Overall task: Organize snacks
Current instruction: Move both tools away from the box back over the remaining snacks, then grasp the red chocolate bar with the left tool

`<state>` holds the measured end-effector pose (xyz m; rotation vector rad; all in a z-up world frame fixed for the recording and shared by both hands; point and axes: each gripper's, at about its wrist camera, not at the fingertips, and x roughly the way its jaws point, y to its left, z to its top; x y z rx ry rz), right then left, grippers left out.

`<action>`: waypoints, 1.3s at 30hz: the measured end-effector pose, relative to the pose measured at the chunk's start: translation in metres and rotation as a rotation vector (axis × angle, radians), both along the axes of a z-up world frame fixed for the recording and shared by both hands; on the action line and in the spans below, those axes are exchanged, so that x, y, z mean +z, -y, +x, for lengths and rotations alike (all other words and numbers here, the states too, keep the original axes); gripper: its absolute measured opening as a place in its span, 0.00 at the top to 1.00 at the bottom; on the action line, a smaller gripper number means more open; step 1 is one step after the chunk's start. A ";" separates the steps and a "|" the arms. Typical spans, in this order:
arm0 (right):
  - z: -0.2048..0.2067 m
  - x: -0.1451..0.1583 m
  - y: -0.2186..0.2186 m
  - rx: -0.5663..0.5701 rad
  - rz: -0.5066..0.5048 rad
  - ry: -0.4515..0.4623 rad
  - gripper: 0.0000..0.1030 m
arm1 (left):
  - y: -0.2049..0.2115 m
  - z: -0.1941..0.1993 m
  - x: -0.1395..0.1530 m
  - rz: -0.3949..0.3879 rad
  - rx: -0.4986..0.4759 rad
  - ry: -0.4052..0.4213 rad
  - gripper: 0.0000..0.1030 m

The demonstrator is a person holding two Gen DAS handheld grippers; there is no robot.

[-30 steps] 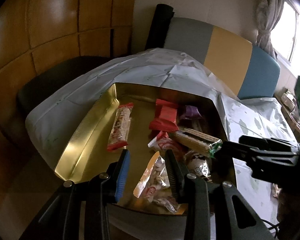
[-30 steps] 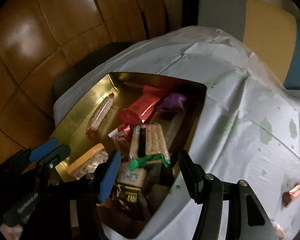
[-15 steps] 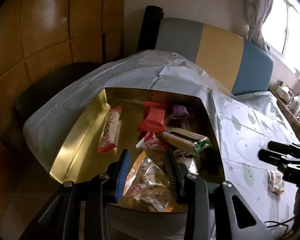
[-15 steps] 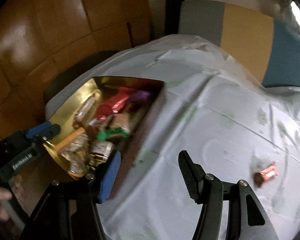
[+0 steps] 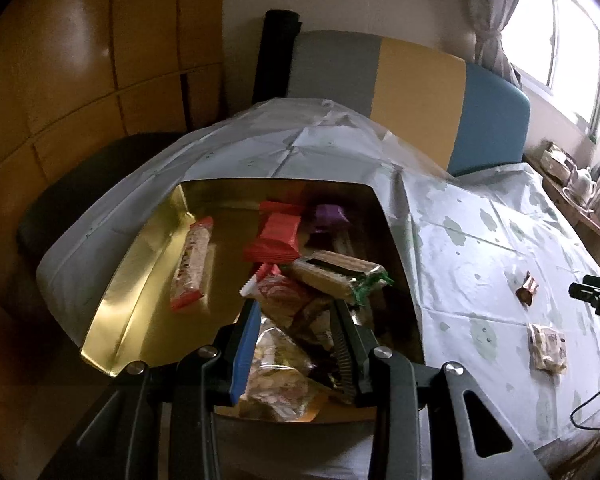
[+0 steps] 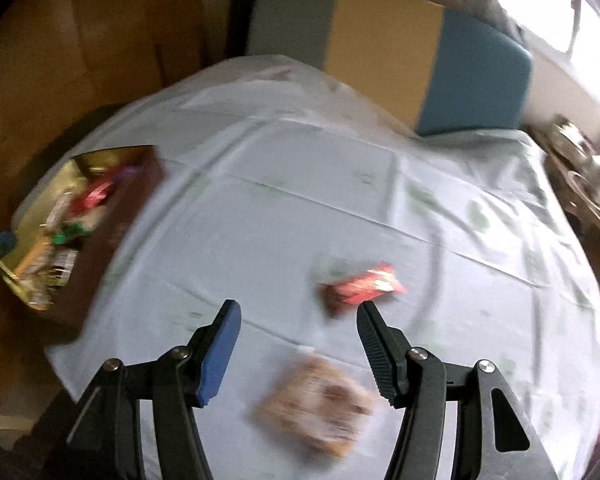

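A gold tin point(image 5: 140, 280) sits at the table's left end with several wrapped snacks in it, among them a long red-ended bar point(image 5: 192, 264) and a green-ended biscuit pack point(image 5: 340, 276). My left gripper point(image 5: 296, 312) hangs over the tin's near edge, shut on a clear bag of snacks point(image 5: 276, 372). My right gripper point(image 6: 297, 308) is open over the tablecloth, clear of the tin point(image 6: 112, 240). A blurred tan snack pack point(image 6: 320, 404) lies below its fingers. A red wrapper point(image 6: 364, 286) lies just beyond the right fingertip. The left wrist view shows both packs point(image 5: 548, 346) point(image 5: 527, 289) and the right gripper point(image 5: 592, 296).
A bench back in grey, yellow and blue point(image 5: 416, 92) stands behind the table. A dark chair point(image 5: 80, 184) is at the left and wooden panels are behind it. A shelf with a teapot point(image 5: 580, 184) is at the right. A black cable point(image 5: 592, 400) crosses the near right corner.
My right gripper has swung right, from above the tin to over the two loose snacks on the cloth. My left gripper has drifted a little, still with the clear bag.
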<state>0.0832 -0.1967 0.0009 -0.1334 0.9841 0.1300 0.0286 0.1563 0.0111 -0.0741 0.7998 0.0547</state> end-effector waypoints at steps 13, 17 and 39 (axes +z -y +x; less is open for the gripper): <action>0.009 -0.043 0.134 -0.384 0.032 -0.117 0.39 | 0.055 0.014 0.002 0.065 -0.121 -0.015 0.65; 0.013 -0.044 0.138 -0.390 0.049 -0.130 0.39 | 0.081 0.022 0.000 0.087 -0.185 -0.025 0.65; 0.007 -0.030 0.157 -0.475 0.117 -0.084 0.29 | 0.267 0.087 -0.040 0.050 -0.653 -0.211 0.54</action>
